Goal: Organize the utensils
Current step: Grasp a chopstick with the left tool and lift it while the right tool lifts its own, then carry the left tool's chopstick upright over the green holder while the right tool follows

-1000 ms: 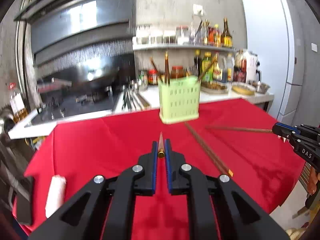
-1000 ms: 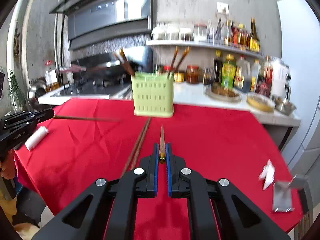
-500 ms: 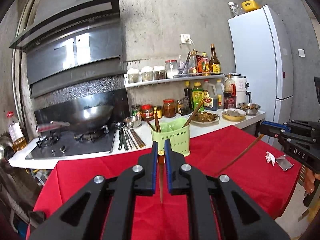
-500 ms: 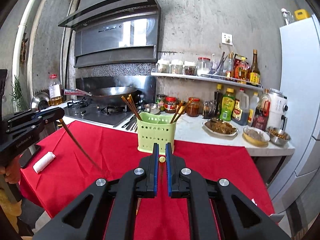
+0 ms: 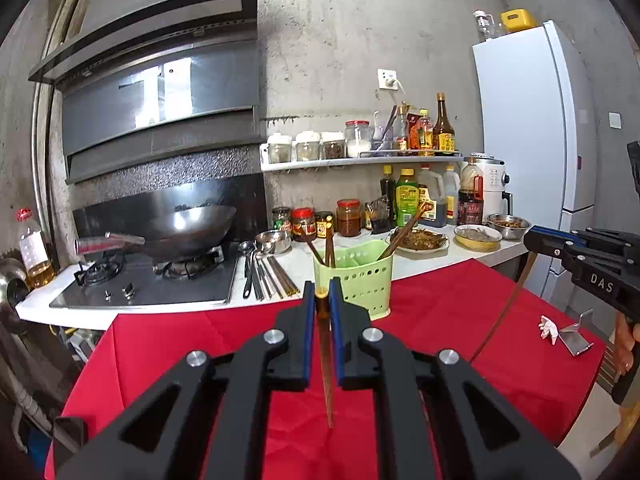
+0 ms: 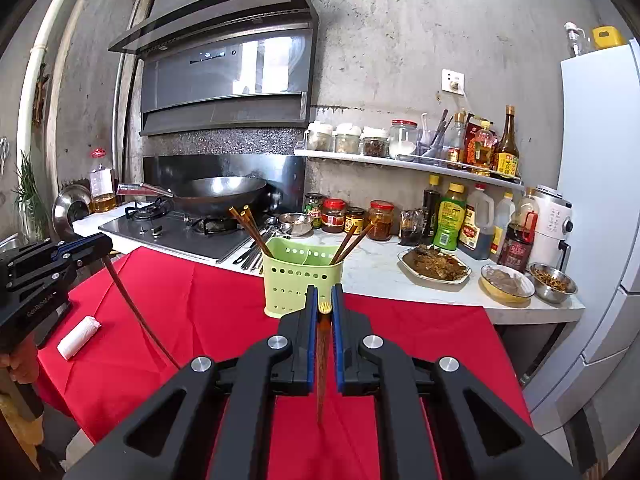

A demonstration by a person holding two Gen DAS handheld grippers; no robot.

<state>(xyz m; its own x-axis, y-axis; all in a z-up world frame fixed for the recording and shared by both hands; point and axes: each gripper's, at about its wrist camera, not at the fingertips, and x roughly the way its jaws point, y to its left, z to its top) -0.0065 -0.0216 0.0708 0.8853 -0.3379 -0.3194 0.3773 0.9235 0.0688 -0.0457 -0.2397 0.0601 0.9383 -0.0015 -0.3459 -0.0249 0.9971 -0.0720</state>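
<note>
A green perforated utensil holder (image 5: 357,280) stands at the far edge of the red tablecloth (image 5: 168,344), with several brown chopsticks in it. It also shows in the right wrist view (image 6: 298,280). My left gripper (image 5: 321,300) is shut on a brown chopstick (image 5: 326,364) that hangs point down above the cloth. My right gripper (image 6: 325,304) is shut on another brown chopstick (image 6: 322,368), also point down. Each gripper shows in the other's view, the right one (image 5: 538,240) and the left one (image 6: 102,244), chopsticks dangling.
A gas hob with a wok (image 5: 188,228) lies behind the table on the left. Metal utensils (image 5: 264,276) lie on the white counter. Jars, bottles and dishes crowd the counter and shelf. A fridge (image 5: 528,128) stands right. A white roll (image 6: 78,338) lies on the cloth.
Both grippers have lifted their chopsticks off the table and tipped them from lying flat to hanging point down. Both have risen well above the cloth, facing the holder.
</note>
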